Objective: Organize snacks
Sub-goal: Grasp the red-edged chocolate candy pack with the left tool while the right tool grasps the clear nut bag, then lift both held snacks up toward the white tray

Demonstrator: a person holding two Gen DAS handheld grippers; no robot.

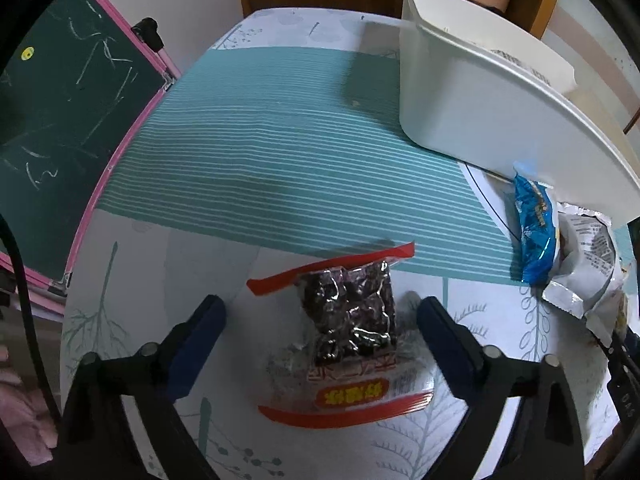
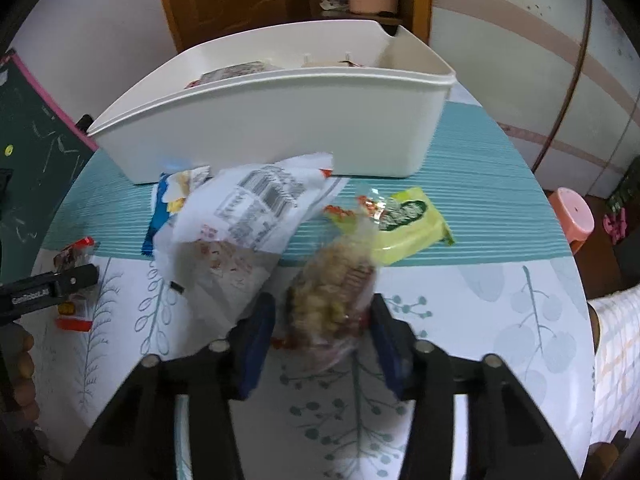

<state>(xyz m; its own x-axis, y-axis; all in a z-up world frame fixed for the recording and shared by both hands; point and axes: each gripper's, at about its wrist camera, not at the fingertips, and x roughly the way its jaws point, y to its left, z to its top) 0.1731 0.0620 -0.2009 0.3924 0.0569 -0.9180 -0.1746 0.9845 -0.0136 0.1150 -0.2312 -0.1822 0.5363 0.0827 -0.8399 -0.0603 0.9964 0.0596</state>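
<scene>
A clear packet of dark dried fruit with red ends [image 1: 348, 340] lies on the table between the fingers of my open left gripper [image 1: 320, 320]. The fingers stand apart on either side of it. My right gripper [image 2: 322, 320] is shut on a clear packet of pale nuts [image 2: 332, 292], blurred, held a little above the table. A white bin [image 2: 280, 120] stands behind, with some packets inside; it also shows in the left wrist view [image 1: 472, 96]. A white packet [image 2: 248, 232], a blue packet [image 2: 160, 216] and a yellow-green packet [image 2: 408, 220] lie in front of the bin.
A round table [image 2: 500, 320] with a leaf-print cloth and a teal striped mat [image 1: 280, 140]. A green chalkboard with a pink frame [image 1: 60, 100] stands at the left edge. A pink stool [image 2: 572, 212] is on the floor to the right. A wooden door is behind.
</scene>
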